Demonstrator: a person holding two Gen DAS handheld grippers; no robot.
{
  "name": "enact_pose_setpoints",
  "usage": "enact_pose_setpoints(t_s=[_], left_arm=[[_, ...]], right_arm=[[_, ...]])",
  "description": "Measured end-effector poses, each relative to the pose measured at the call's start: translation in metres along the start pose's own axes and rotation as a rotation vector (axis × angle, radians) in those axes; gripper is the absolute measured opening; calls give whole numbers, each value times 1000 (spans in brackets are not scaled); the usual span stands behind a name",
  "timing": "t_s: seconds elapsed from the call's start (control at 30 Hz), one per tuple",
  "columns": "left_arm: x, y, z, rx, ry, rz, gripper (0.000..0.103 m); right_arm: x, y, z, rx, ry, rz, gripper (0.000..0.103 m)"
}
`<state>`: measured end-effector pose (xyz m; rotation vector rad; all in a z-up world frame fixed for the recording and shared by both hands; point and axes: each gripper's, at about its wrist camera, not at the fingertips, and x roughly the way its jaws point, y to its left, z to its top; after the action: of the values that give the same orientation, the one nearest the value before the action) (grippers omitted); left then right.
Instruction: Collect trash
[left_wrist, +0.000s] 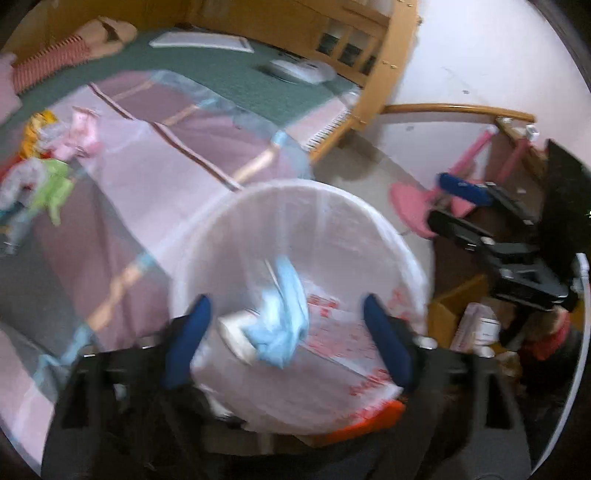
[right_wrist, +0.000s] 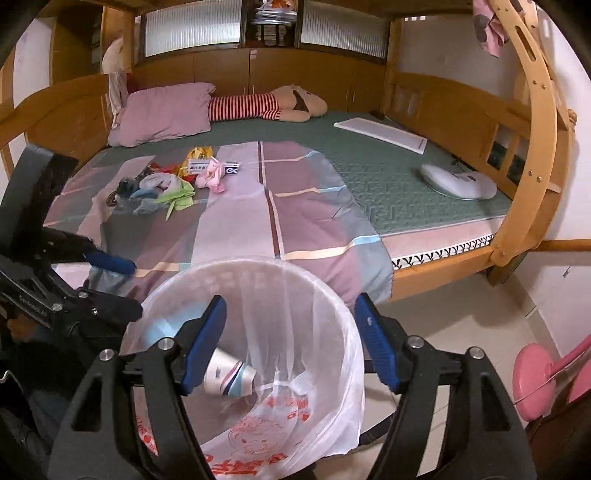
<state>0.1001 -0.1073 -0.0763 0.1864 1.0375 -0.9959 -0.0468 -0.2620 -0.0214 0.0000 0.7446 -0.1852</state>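
A white bin lined with a clear bag with red print (right_wrist: 325, 314) stands beside the bed; it also shows in the left wrist view (left_wrist: 406, 258). Inside lie a crumpled paper cup (right_wrist: 229, 373) and a light blue wrapper (left_wrist: 284, 317). My left gripper (left_wrist: 288, 332) is open above the bin, with the blue wrapper and cup between and below its fingers. My right gripper (right_wrist: 291, 343) is open over the bin mouth and empty. A pile of trash (right_wrist: 173, 177) lies on the bedspread; it shows at the left of the left wrist view (left_wrist: 51, 162).
The bed has a patchwork sheet (right_wrist: 295, 221), a pink pillow (right_wrist: 166, 110), a striped plush (right_wrist: 266, 105), a white board (right_wrist: 380, 134) and a white oval device (right_wrist: 458, 181). A wooden bed frame (right_wrist: 535, 147) stands right. A pink object (right_wrist: 535, 373) sits on the floor.
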Motion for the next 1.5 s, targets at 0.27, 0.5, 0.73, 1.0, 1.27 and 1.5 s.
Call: enact_pose_setpoints(t_s=[0.27, 0.5, 0.73, 1.0, 1.27, 1.5], left_arm=[[-56, 105, -3, -251, -164, 398, 87], [-98, 237, -28, -566, -244, 620, 87], [-103, 311, -39, -645, -255, 668, 87], [-105, 318, -39, -588, -240, 647, 87], [-105, 318, -34, -597, -271, 637, 87], [-91, 331, -28, -648, -272, 563, 87]], right_arm=[[61, 28, 40, 86, 72, 128, 72], [148, 126, 119, -30, 41, 177, 72], [240, 237, 166, -252, -30, 108, 72], [294, 303, 164, -472, 1, 43, 47], [290, 293, 160, -427, 37, 132, 2], [243, 273, 138, -342, 209, 420, 2]])
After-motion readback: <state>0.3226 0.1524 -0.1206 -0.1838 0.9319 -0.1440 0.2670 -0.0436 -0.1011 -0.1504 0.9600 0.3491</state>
